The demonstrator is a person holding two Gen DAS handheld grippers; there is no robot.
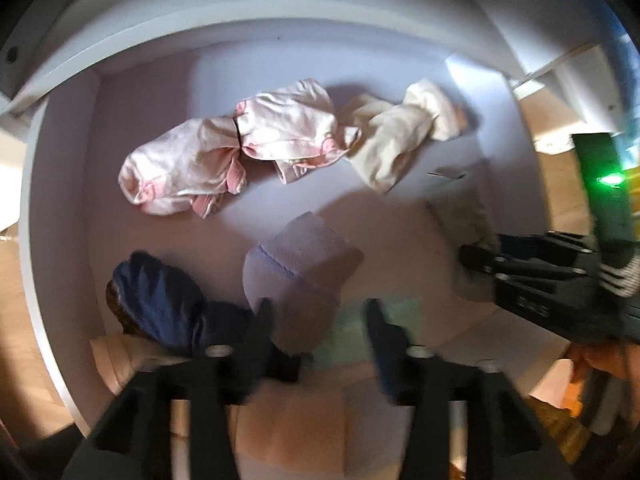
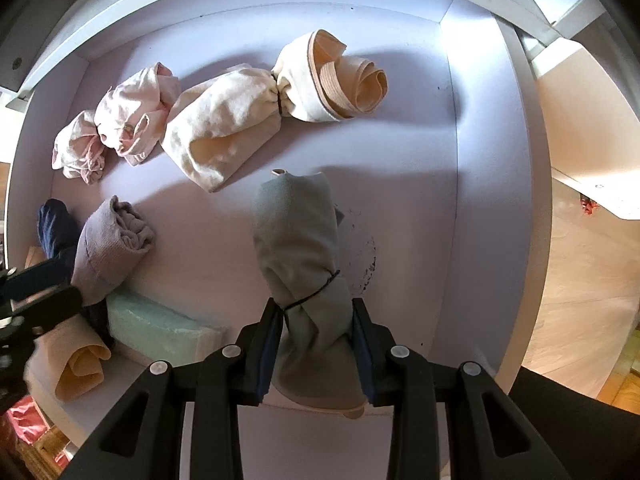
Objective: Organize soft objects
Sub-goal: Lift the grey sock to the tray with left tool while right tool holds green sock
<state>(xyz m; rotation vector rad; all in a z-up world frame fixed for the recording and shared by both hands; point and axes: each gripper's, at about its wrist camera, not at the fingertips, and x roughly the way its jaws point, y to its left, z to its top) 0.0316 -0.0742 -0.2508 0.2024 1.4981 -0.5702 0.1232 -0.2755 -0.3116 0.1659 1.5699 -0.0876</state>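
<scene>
White drawer (image 2: 448,128) with a pale lilac floor fills both views, seen from almost straight above, with wooden flooring beyond its right wall.

Taking the grey-green cloth roll as the landmark and reading left to right in the right wrist view: far left of it lies a dark navy fabric bundle (image 2: 54,224), then a lilac-grey rolled towel (image 2: 110,248), with a pale mint foam block (image 2: 160,326) and a peach rolled cloth (image 2: 82,364) below them near the drawer's front edge. Up and left of the landmark sit a pink-and-white tied garment bundle (image 2: 116,124) and a cream tied cloth bundle with a tan waistband (image 2: 256,108), in a row along the back.

The grey-green cloth roll tied with a thin black band (image 2: 298,248) hangs in the centre. The right gripper (image 2: 318,344) is clamped on its lower end, both blue pads pressing the cloth. Its long axis runs straight away from the jaws toward the drawer's back, so it points down at bare floor right of the lilac-grey towel. That free space appears to be where it would be set down, and the right hand is the one placed to do it.

The left gripper (image 1: 318,320) hovers over the lilac-grey towel with its jaws parted and nothing between them.

No readable brand, label or writing is visible; small lettering on the gripper body in the left wrist view is too blurred to read.
</scene>
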